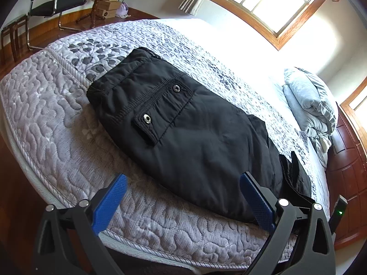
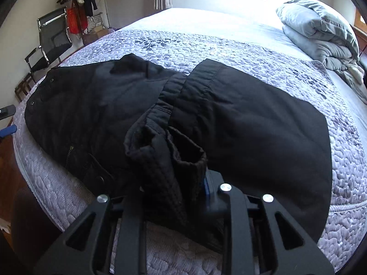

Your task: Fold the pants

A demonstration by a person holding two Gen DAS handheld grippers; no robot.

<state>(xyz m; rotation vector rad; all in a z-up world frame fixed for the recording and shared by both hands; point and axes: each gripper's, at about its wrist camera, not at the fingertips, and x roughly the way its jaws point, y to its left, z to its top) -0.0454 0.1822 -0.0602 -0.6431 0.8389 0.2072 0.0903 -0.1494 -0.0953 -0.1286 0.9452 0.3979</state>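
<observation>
Black padded pants (image 2: 240,119) sprawl across the quilted mattress (image 1: 57,123), the right gripper (image 2: 183,183) clamping a bunched cuff while the left gripper (image 1: 183,197) hovers wide and empty, so that thick wad could well slip free mid-fold.

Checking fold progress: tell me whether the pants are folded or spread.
Partly folded: pants lie doubled over on the bed, a bunched end clamped in the right gripper.

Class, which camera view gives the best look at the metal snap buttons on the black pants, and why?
The left wrist view: the black pants lie close and well lit, so both snap buttons show as bright rings. The right wrist view shows the snaps only as tiny dark dots at the pants' far left edge, while bunched fabric fills the foreground.
</observation>
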